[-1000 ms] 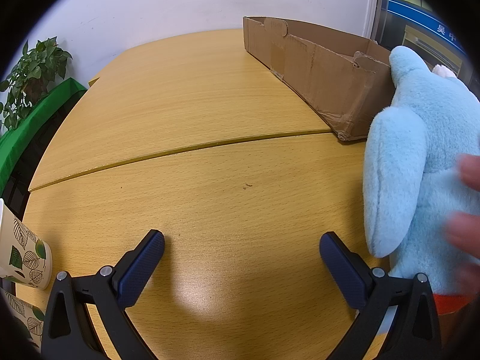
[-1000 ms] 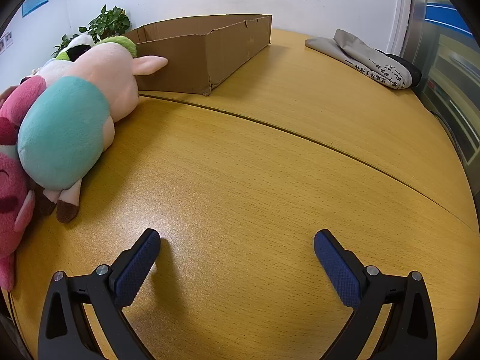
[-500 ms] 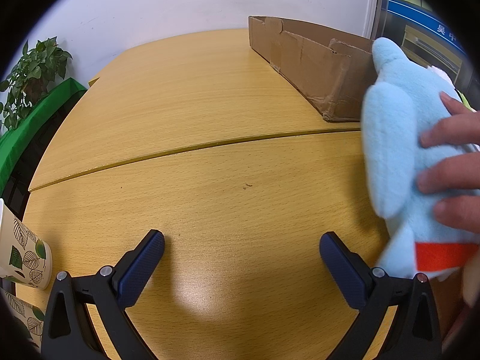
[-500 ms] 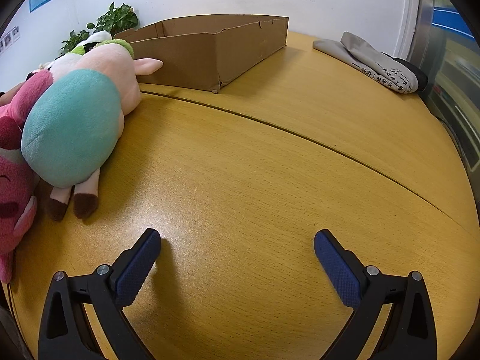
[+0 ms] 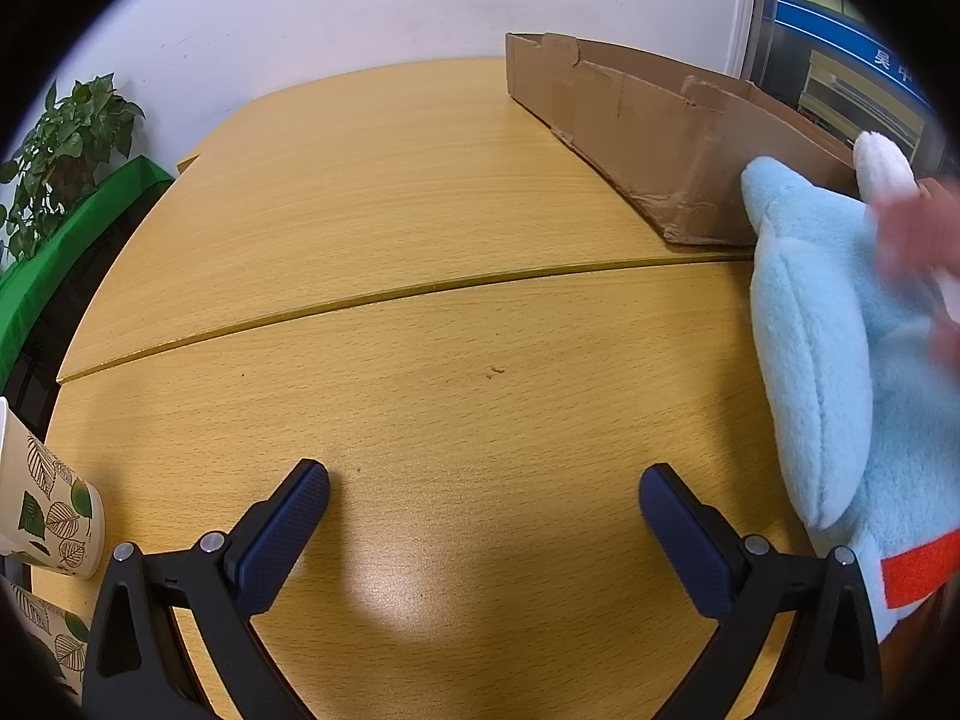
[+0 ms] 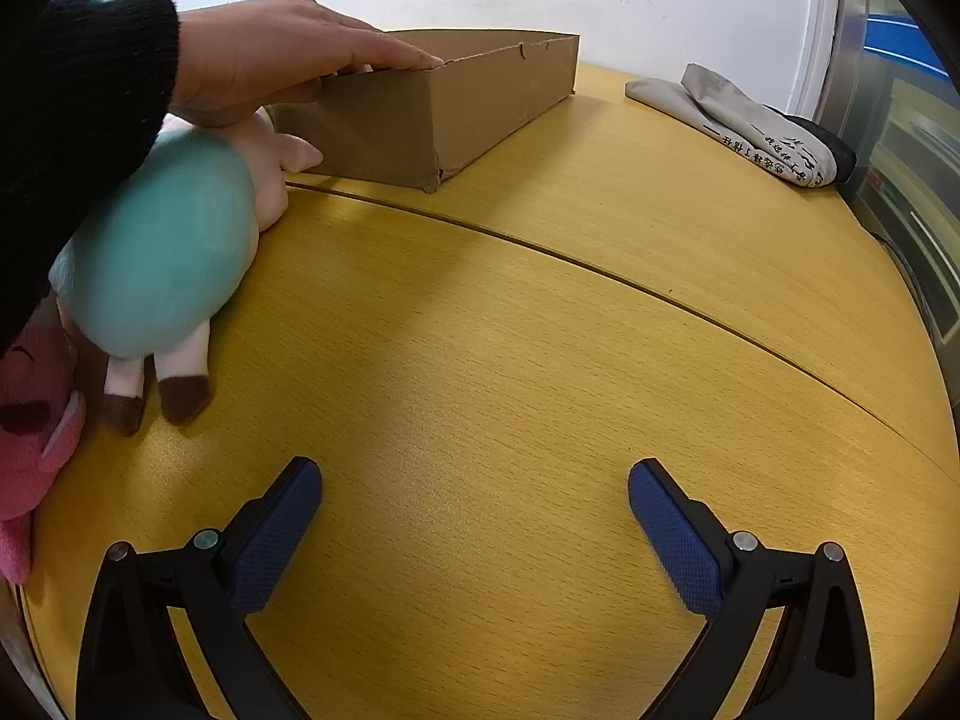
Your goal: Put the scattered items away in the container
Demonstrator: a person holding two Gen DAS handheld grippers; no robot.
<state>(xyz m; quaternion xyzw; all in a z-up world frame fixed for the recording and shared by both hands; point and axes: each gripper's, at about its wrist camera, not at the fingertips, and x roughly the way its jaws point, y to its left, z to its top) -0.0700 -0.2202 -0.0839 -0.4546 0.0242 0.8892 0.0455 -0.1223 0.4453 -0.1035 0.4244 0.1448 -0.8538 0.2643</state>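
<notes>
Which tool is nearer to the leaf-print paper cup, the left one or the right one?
Left. The left tool has the leaf-print paper cup just off its left side, on the table. The right tool shows no cup in its view.

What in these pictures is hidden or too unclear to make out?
- Cardboard box interior: both views, walls hide it.
- Hand: left view, motion blur.
- Blue plush: left view, cut by the frame edge.
- Pink plush: right view, cut by the edge and sleeve.
</notes>
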